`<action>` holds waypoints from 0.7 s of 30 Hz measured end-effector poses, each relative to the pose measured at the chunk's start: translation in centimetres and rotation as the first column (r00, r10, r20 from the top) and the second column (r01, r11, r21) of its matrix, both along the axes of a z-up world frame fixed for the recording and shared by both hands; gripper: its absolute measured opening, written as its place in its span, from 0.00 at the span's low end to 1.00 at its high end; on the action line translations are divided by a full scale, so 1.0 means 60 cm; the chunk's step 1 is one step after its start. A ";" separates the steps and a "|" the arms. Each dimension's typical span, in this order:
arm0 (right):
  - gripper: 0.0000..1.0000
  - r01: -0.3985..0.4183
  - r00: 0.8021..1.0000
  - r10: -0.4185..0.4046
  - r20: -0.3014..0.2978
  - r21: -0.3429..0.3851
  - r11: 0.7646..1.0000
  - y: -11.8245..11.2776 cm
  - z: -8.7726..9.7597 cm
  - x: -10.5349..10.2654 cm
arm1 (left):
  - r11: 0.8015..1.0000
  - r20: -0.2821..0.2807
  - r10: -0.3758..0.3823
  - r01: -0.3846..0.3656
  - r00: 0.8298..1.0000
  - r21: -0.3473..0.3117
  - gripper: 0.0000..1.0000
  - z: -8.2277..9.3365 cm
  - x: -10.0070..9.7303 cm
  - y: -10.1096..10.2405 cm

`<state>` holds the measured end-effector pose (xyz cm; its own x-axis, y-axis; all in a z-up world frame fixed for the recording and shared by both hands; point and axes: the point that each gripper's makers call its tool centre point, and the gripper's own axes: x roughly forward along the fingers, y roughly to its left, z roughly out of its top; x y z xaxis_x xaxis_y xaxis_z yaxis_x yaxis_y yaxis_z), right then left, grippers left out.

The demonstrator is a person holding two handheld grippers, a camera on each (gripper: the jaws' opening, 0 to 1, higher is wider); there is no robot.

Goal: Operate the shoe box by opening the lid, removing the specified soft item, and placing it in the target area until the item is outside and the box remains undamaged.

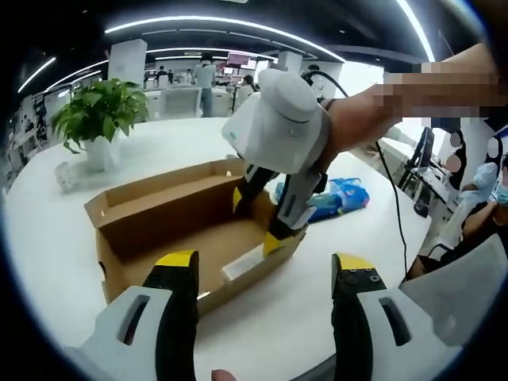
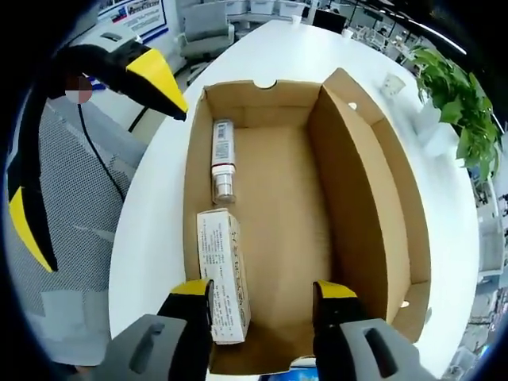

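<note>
The brown cardboard shoe box point(image 1: 151, 208) lies open on the white table, its lid point(image 2: 373, 198) folded back along one long side. My right gripper point(image 2: 262, 298) is open, with nothing between its fingers, and hangs over the box's near end. In the left gripper view it reaches down into the box from the right. A blue soft item point(image 1: 340, 198) lies on the table just outside the box, behind that gripper. My left gripper point(image 1: 266, 270) stands open in front of the box; its yellow-tipped fingers point(image 2: 155, 75) show at the upper left of the right gripper view.
Inside the box lie a white tube point(image 2: 224, 163) and a small white carton point(image 2: 222, 270) along one wall. A potted plant point(image 1: 99, 119) and a small cup point(image 2: 392, 82) stand on the table beyond the box. A person's arm and a black cable point(image 1: 393, 198) cross on the right.
</note>
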<state>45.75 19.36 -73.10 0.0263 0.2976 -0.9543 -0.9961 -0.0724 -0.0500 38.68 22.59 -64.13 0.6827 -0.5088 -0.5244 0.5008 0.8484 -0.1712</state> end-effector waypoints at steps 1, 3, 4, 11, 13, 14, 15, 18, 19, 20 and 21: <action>0.47 -0.003 1.000 0.003 0.024 0.006 1.000 0.002 0.002 0.007 | 1.000 0.000 -0.002 0.002 1.000 0.000 0.67 0.000 0.000 -0.001; 0.48 -0.001 0.999 0.000 0.045 0.007 1.000 0.002 0.005 0.014 | 1.000 -0.002 -0.003 0.003 1.000 0.001 0.67 -0.001 -0.001 -0.001; 0.48 -0.006 0.998 0.005 0.058 0.008 1.000 0.003 0.005 0.019 | 1.000 -0.002 -0.002 0.002 1.000 0.000 0.67 -0.001 0.000 0.000; 0.41 -0.006 0.995 0.005 0.100 0.014 1.000 0.009 0.009 0.033 | 1.000 -0.003 0.000 0.000 1.000 -0.001 0.67 -0.001 -0.001 0.000; 0.45 -0.018 0.997 0.017 0.074 0.016 1.000 0.012 0.008 0.019 | 1.000 -0.003 0.000 0.000 1.000 -0.001 0.67 0.000 -0.001 0.001; 0.45 -0.024 0.997 0.023 0.068 0.012 1.000 0.011 0.005 0.016 | 1.000 -0.002 0.001 -0.001 1.000 -0.002 0.67 0.000 -0.001 0.001; 0.44 -0.033 0.998 0.033 0.058 0.003 0.999 0.008 0.001 0.011 | 1.000 -0.003 0.002 -0.002 1.000 -0.003 0.67 0.000 0.000 0.001; 0.43 -0.031 0.998 0.030 0.057 0.009 0.999 0.010 0.004 0.011 | 1.000 -0.003 0.002 -0.002 1.000 -0.003 0.67 0.000 0.000 0.001; 0.44 -0.030 0.998 0.029 0.051 0.011 0.999 0.009 0.005 0.011 | 1.000 -0.003 0.002 -0.002 1.000 -0.003 0.67 0.000 -0.001 0.001; 0.44 -0.027 0.999 0.026 0.042 0.017 0.999 0.010 0.006 0.008 | 1.000 -0.003 0.001 -0.001 1.000 -0.003 0.67 0.001 -0.001 0.001; 0.44 -0.026 0.999 0.025 0.030 0.022 0.999 0.009 0.007 0.005 | 1.000 -0.003 0.000 0.000 1.000 -0.003 0.67 0.000 -0.002 0.000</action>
<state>46.05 19.92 -72.68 0.0471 0.3199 -0.9463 -0.9920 -0.0960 -0.0819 38.59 22.61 -64.12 0.6809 -0.5106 -0.5251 0.5007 0.8477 -0.1751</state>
